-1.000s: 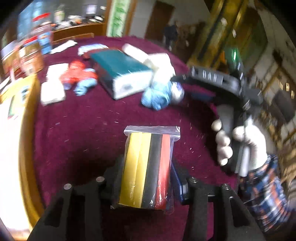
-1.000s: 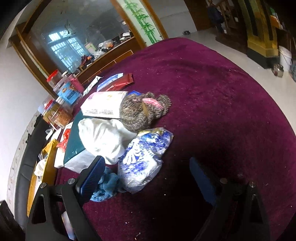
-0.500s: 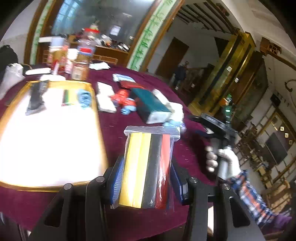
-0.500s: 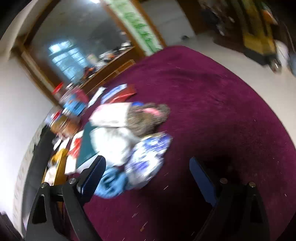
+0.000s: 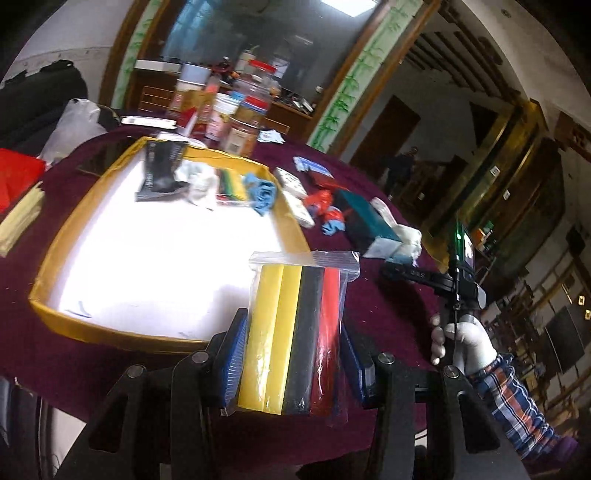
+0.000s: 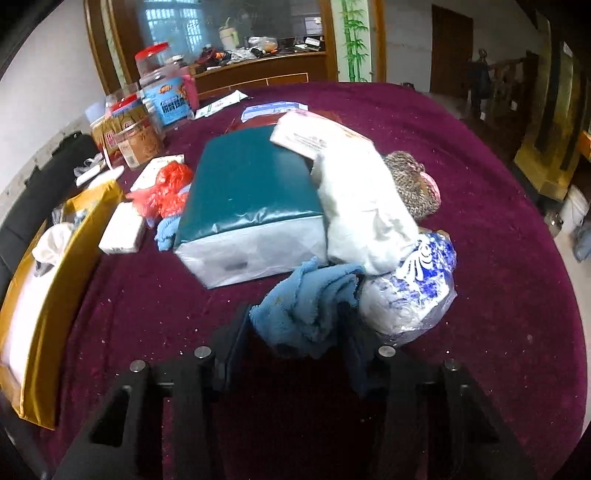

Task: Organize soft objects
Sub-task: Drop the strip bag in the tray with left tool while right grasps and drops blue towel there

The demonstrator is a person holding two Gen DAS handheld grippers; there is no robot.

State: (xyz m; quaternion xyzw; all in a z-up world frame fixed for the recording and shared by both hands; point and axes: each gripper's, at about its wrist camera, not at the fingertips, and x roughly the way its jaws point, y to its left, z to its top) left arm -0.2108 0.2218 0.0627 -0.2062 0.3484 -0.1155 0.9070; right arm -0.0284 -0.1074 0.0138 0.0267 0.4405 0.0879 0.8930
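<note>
Left claw (image 5: 291, 354): pinching the bagged foam strips (image 5: 295, 339) upright, long axis along the fingers.
Tray (image 5: 291, 225): ahead-left, nearest this hand.
Right claw (image 6: 291, 332): closing around blue cloth (image 6: 306, 306) on the surface (image 6: 498, 240).

Daylight pours from the paned window (image 6: 177, 27) at twelve o'clock of the right view, and the shallow gold-rimmed tray's white floor (image 5: 166, 266) blows out to pure glare in the left. Fisheye bending darkens every corner; the dim wood-panelled hall (image 5: 517, 177) at three o'clock smears softly.
</note>
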